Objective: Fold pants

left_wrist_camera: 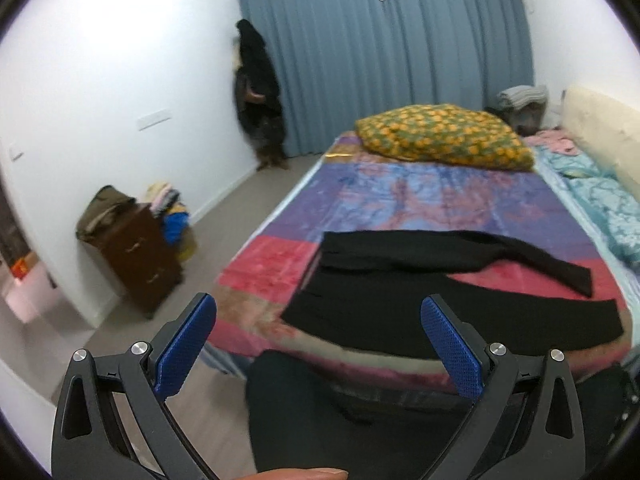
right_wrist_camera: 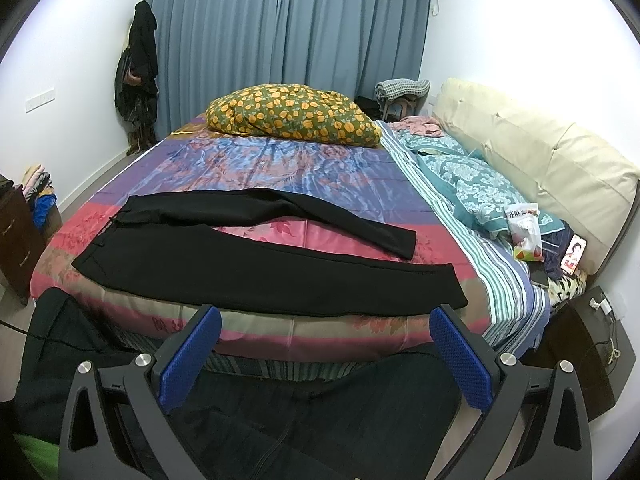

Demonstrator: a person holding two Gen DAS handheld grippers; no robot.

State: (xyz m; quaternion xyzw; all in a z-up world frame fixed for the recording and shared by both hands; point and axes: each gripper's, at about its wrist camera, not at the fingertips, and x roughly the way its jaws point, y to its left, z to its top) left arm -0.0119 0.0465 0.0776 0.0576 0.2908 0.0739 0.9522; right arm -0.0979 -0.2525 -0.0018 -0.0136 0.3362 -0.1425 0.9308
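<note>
The left gripper has its two blue-padded fingers spread wide, with nothing between them, and it is held in the air before the near edge of the bed. The right gripper is opened wide in the same way and holds nothing; it also stays off the mattress, pointing at the bed edge.

The black pants lie flat on the colourful patchwork bedspread, near the front edge of the bed. In the right wrist view the waistband is at about 9 o'clock and the two legs run toward 3 o'clock. The near leg is long and straight, with its hem at about 4 o'clock, close to the right gripper. The far leg bends away from it, so a strip of pink cover shows between them. In the left wrist view the same pants are at about 2 o'clock from the gripper.

At 12 o'clock on the bed lies a green quilt with orange flowers. Blue curtains hang behind. At 3 o'clock are teal pillows and a cream headboard. A brown drawer cabinet stands by the wall at 9 o'clock in the left view.
</note>
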